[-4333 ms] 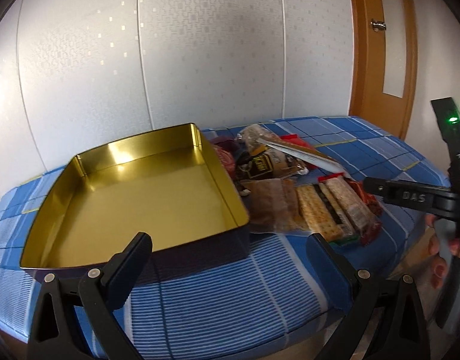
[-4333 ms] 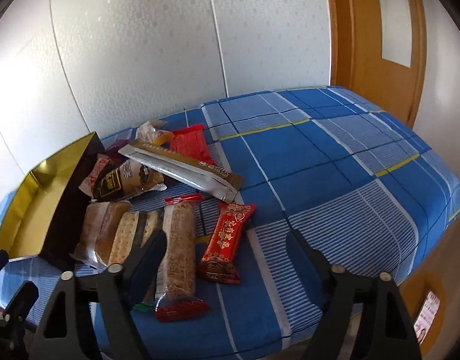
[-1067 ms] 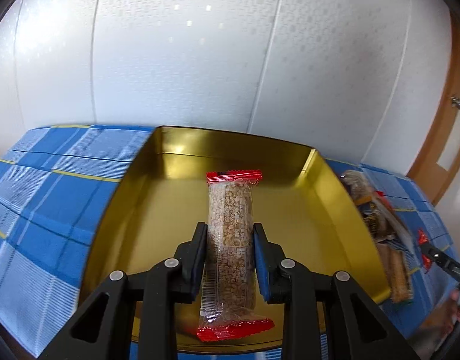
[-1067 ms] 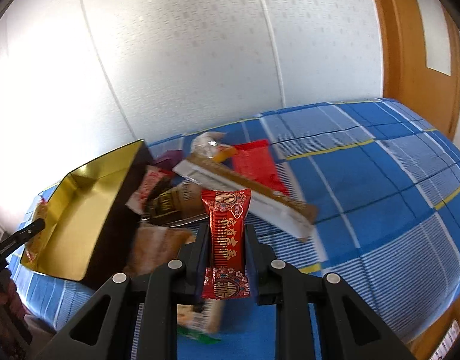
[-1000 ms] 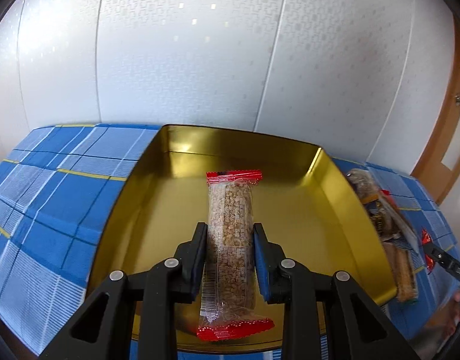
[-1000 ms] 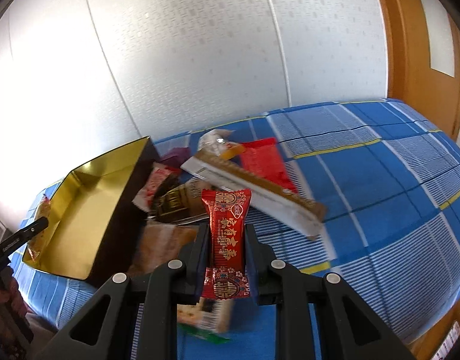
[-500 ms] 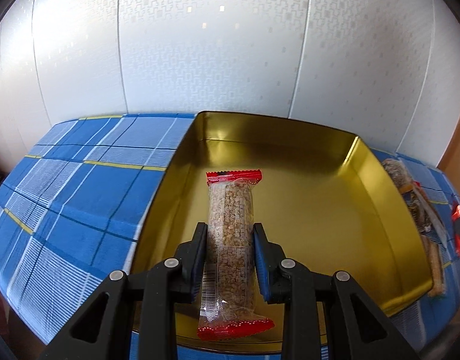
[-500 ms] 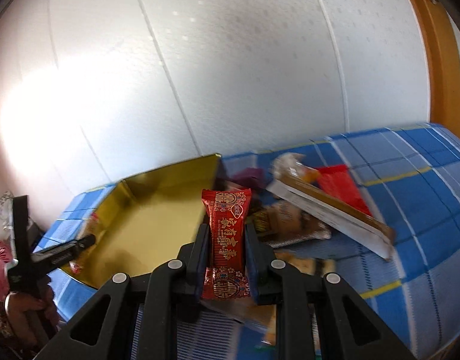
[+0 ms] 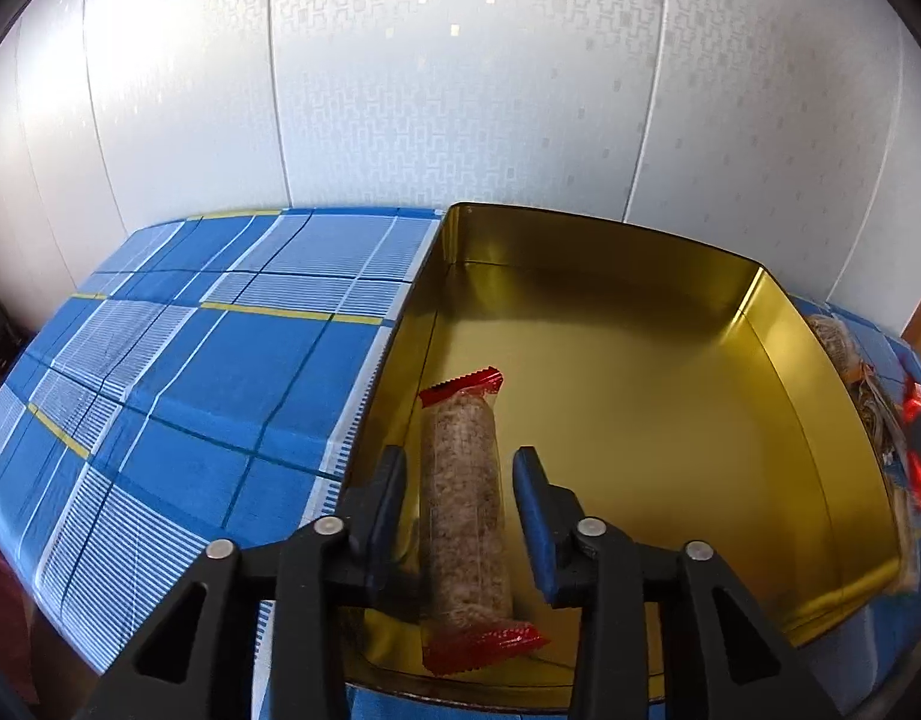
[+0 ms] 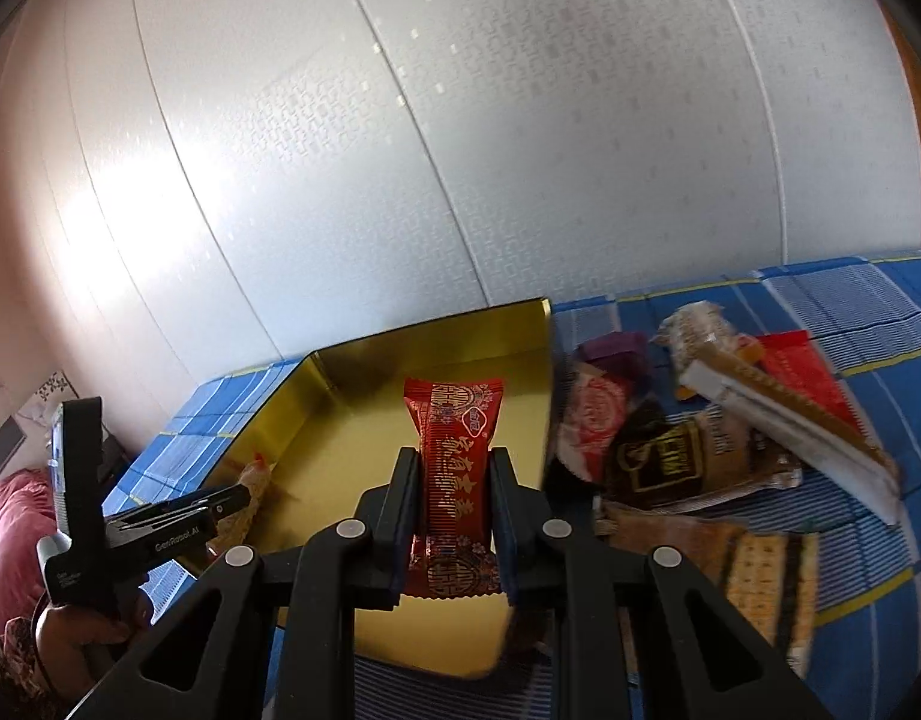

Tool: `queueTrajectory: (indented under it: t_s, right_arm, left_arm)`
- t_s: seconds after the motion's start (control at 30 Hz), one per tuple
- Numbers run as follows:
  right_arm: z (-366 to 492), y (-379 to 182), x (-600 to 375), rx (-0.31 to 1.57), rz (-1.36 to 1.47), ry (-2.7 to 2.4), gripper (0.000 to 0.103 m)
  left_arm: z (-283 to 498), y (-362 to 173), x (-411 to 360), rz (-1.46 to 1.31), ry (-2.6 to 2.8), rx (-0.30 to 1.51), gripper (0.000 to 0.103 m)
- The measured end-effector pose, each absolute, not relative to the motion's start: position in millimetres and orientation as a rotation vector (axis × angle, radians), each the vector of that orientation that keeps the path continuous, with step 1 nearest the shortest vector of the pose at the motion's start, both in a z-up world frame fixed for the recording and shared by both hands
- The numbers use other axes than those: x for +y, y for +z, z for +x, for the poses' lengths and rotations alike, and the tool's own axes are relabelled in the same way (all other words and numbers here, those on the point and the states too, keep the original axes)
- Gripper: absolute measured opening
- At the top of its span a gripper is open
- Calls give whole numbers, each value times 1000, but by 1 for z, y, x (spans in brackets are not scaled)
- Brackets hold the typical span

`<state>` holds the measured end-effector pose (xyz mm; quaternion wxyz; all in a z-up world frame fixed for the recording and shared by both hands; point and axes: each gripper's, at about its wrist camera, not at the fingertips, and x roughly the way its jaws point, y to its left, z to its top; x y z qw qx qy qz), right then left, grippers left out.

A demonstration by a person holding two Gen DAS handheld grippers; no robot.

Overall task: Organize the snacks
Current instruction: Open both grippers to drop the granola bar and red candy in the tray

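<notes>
Left hand-held gripper [image 9: 460, 492]: jaws opening, pads clear of the grain bar [image 9: 465, 516] between them.
Grain bar: in gold tin [image 9: 670, 372], left side, long axis pointing away.
Right hand-held gripper [image 10: 451, 516]: clamped on red candy packet [image 10: 454, 468], lengthwise, above tin.

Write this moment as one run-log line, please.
left tool: opening, grain bar lies in gold tin | right tool: shut on red candy pack, above tin

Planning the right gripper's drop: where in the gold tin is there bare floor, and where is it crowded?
The gold tin floor is bare from the grain bar along its left wall across to the right and far walls. The left gripper is opening around that bar. Crowded: the snack pile on the cloth outside the tin's right wall.
</notes>
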<state>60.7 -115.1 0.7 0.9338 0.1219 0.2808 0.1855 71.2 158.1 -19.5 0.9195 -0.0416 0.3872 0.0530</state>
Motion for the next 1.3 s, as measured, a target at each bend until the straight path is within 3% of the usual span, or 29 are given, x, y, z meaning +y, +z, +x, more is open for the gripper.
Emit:
queueTrajectory:
  t_s: [0.13, 0.3, 0.6, 1.3]
  right_arm:
    - [67, -5, -103, 588, 227, 385, 22]
    - [72, -11, -93, 614, 202, 375, 22]
    - [80, -21, -82, 654, 134, 311, 31]
    - [66, -7, -128, 616, 187, 272, 33]
  left_arm:
    - [67, -17, 156, -91, 86, 793, 51]
    - [54, -6, 153, -119, 66, 736, 79]
    - [41, 5, 156, -165, 53, 683, 84]
    - [18, 4, 92, -128, -180, 647, 93]
